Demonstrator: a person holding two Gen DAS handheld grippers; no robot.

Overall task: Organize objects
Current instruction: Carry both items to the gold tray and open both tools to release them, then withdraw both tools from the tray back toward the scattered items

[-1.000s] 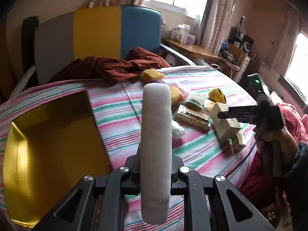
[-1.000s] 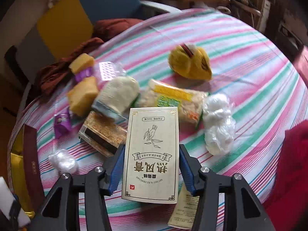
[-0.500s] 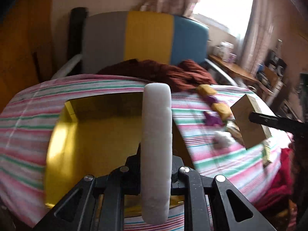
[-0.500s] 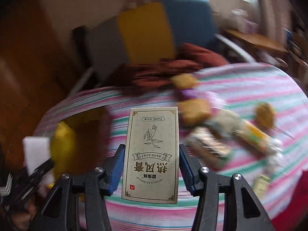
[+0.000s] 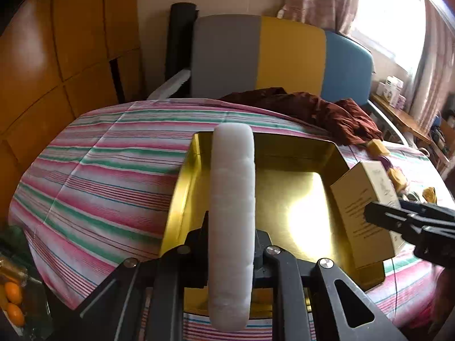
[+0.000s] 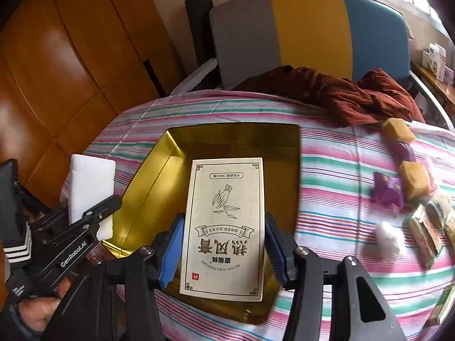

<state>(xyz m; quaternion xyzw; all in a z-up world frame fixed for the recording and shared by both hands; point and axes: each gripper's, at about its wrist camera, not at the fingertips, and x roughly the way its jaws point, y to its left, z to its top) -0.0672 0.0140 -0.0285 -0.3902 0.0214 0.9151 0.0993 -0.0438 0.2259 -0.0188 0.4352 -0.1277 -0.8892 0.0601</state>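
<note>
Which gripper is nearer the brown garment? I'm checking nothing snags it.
Right. The right gripper, holding the beige box, hangs over the gold tray on the side nearer the brown garment; the left gripper, holding the white block, is at the tray's opposite edge.

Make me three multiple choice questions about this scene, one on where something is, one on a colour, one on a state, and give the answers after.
1. Where is the dark red cloth?
A. inside the gold tin
B. at the table's far edge, by the chair
C. under the white foam block

2. What colour is the middle panel of the chair back?
A. yellow
B. green
C. red

3. What is the right gripper doing?
A. open and empty
B. clamped on a beige printed box
C. clamped on a purple wrapper

Answers: 1 B, the cloth lies bunched beyond the gold tin, against the chair. 2 A, yellow sits between grey and blue. 3 B, its blue pads press both sides of the beige printed box.
</note>
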